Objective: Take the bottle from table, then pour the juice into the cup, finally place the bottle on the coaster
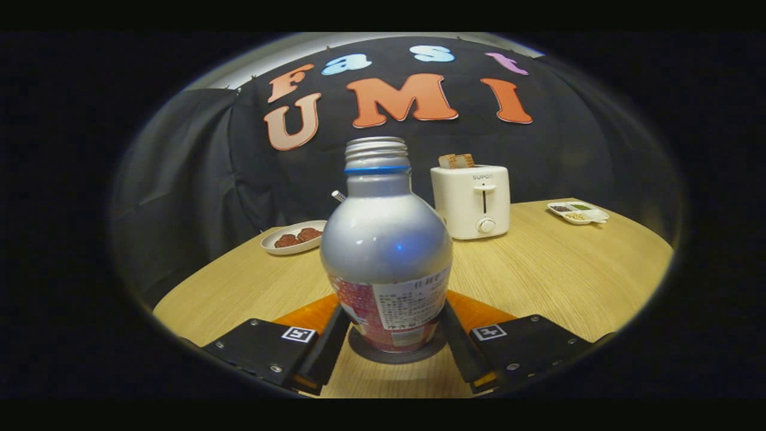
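A silver bottle (386, 239) with a blue neck ring, an uncapped threaded mouth and a printed label stands upright between my fingers. Its base rests on a dark round coaster (383, 358) on the wooden table (556, 275). My gripper (395, 312) is shut on the bottle's lower body, with one finger pressed against each side of the label. The bottle hides whatever stands straight behind it. A small white tip (339, 195) pokes out past its left shoulder.
Beyond the bottle to the right stands a white toaster (473, 200) with a slice of bread in its slot. A white plate (294, 237) of brown food lies at the back left. A small divided dish (578, 212) sits at the far right.
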